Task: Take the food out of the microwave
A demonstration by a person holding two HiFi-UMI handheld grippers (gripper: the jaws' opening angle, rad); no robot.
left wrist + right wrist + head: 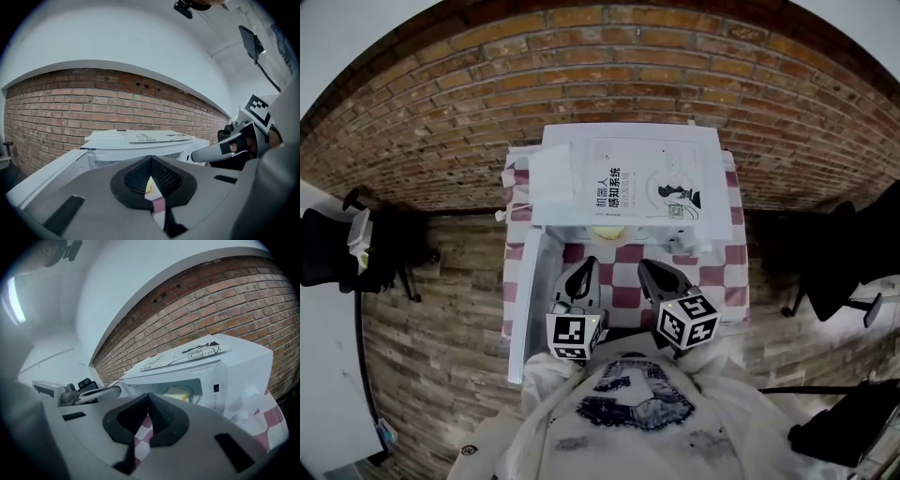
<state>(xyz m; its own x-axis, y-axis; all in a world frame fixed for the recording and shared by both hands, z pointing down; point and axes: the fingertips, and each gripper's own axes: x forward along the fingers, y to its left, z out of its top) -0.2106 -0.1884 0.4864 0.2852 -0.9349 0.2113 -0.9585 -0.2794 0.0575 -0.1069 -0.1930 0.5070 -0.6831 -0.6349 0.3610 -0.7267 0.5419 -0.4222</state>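
A white microwave (623,187) stands on a table with a red and white checked cloth (733,272). Its door (525,300) hangs open to the left. Pale yellow food (605,231) shows in the cavity, and also in the right gripper view (180,392) and through a slit in the left gripper view (149,186). My left gripper (586,267) and right gripper (647,270) hover side by side over the cloth, short of the opening. Both point at the microwave, with jaws together and nothing between them (151,160) (149,395).
A printed booklet (647,183) and loose papers (551,183) lie on top of the microwave. Crumpled white plastic (251,401) sits by its right side. Black office chairs stand at the left (328,248) and right (834,272). A brick wall is behind the table.
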